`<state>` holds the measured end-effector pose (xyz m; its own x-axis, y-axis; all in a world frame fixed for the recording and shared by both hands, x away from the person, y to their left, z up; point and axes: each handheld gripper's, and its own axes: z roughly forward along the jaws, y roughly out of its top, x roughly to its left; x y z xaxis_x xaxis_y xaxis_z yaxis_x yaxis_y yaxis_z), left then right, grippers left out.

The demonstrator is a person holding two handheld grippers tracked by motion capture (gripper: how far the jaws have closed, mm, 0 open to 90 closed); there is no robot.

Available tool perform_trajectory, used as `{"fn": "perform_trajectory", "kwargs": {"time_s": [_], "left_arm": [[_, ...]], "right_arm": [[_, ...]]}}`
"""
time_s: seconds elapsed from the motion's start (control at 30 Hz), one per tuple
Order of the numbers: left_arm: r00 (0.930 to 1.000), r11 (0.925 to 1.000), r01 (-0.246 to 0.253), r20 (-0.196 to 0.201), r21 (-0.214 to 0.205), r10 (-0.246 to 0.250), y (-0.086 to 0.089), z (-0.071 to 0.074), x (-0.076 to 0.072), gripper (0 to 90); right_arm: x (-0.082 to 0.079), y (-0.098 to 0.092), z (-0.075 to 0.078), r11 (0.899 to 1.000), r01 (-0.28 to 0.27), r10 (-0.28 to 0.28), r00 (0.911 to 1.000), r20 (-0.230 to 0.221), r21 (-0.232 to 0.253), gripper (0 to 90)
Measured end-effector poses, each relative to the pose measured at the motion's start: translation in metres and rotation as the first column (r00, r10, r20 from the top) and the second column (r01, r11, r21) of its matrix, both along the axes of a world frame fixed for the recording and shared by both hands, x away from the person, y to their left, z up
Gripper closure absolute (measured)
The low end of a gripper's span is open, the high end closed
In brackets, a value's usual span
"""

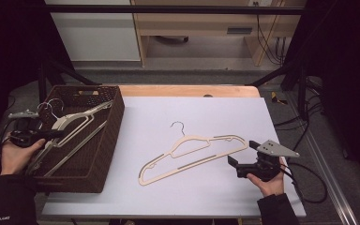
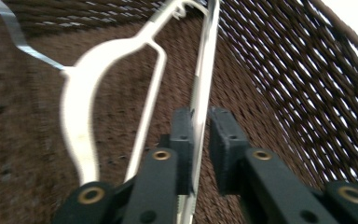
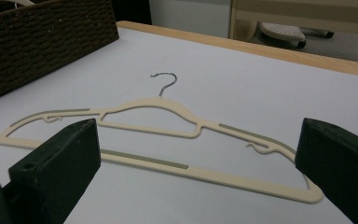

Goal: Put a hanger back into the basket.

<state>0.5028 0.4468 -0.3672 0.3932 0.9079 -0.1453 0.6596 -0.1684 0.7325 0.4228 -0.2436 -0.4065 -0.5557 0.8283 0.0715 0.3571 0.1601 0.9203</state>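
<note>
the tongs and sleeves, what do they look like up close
Both are black handheld tongs: the left tongs and right tongs each carry a grey three-cornered plate on top and trail a black cable. The left gripper view shows blocky black pads on flat arms with brass-coloured rivets. The person wears black sleeves; the left cuff bears small white lettering, too small to read.

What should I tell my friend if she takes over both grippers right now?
Left gripper: inside the dark brown woven basket, fingers close around a thin bar of a cream plastic hanger; one pad touches, a small gap shows beside the other.
Right gripper: wide open, holding nothing, low over the white table sheet, pointing at the second cream plastic hanger with a metal hook.
Done: some hangers lie in the basket.
Left: probably let go there, then pick up the table hanger and put it in too.
</note>
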Motion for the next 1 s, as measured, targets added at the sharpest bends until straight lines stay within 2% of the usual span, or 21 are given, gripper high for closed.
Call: {"fn": "perform_trajectory", "kwargs": {"time_s": [0.07, 0.13, 0.2, 0.23, 0.3, 0.37, 0.5, 0.53, 0.6, 0.7, 0.77, 0.87, 0.9, 1.0], "left_arm": [[0.9983, 0.9989, -0.046, 0.035, -0.005, 0.046, 0.004, 0.004, -0.006, 73.0], [0.9960, 0.9977, -0.057, 0.067, -0.037, 0.060, 0.006, 0.009, -0.013, 70.3], [0.9915, 0.9967, -0.066, 0.110, -0.048, 0.071, 0.006, 0.016, -0.021, 66.4], [0.9881, 0.9960, -0.060, 0.138, -0.065, 0.069, 0.005, 0.018, -0.025, 65.4], [0.9816, 0.9962, -0.044, 0.182, -0.075, 0.057, 0.000, 0.023, -0.034, 61.9], [0.9750, 0.9956, -0.009, 0.220, -0.094, 0.030, -0.009, 0.027, -0.042, 57.3], [0.9566, 0.9915, 0.048, 0.291, -0.121, -0.011, -0.029, 0.034, -0.055, 46.7], [0.9475, 0.9882, 0.067, 0.319, -0.137, -0.020, -0.036, 0.035, -0.058, 43.2], [0.9366, 0.9850, 0.086, 0.349, -0.150, -0.029, -0.046, 0.036, -0.062, 34.4], [0.9232, 0.9795, 0.121, 0.381, -0.161, -0.052, -0.064, 0.037, -0.066, 26.9], [0.9171, 0.9747, 0.153, 0.391, -0.163, -0.078, -0.076, 0.037, -0.069, 22.7], [0.9092, 0.9675, 0.192, 0.401, -0.164, -0.112, -0.096, 0.037, -0.072, 15.9], [0.9081, 0.9685, 0.198, 0.400, -0.150, -0.124, -0.100, 0.037, -0.072, 12.9], [0.9024, 0.9641, 0.219, 0.407, -0.150, -0.141, -0.117, 0.033, -0.076, 9.2]], "right_arm": [[0.000, 0.000, 0.000, 1.000, 0.000, 0.000, 1.0000, -0.001, 0.000, 0.6], [0.000, 0.001, 0.000, 1.000, 0.000, 0.000, 1.0000, -0.001, 0.001, 0.6], [0.000, 0.001, 0.000, 1.000, 0.001, -0.001, 1.0000, -0.001, 0.001, 0.6], [0.000, 0.001, 0.000, 1.000, 0.001, -0.001, 1.0000, -0.001, 0.003, 0.6], [0.000, 0.001, 0.000, 1.000, 0.003, -0.003, 1.0000, 0.000, 0.002, 0.6], [0.000, 0.001, 0.001, 1.000, 0.003, -0.003, 1.0000, 0.001, 0.003, 0.6], [-0.001, 0.000, 0.002, 1.000, 0.004, -0.004, 1.0000, 0.005, 0.007, 0.6], [-0.001, 0.000, 0.002, 1.000, 0.003, -0.003, 1.0000, 0.006, 0.007, 0.6], [0.000, 0.000, 0.002, 1.000, 0.009, -0.010, 0.9999, 0.005, 0.008, 0.6], [0.000, 0.002, 0.001, 1.000, 0.008, -0.008, 1.0000, 0.000, 0.004, 0.6], [0.000, 0.002, 0.000, 1.000, 0.007, -0.007, 1.0000, 0.000, -0.001, 0.6], [0.000, 0.001, 0.000, 1.000, 0.009, -0.009, 1.0000, 0.003, 0.001, 0.6], [0.000, 0.001, 0.000, 1.000, 0.009, -0.009, 0.9999, 0.005, 0.001, 0.6], [0.000, 0.001, 0.000, 1.000, 0.011, -0.011, 0.9999, 0.003, 0.002, 0.6]]}}
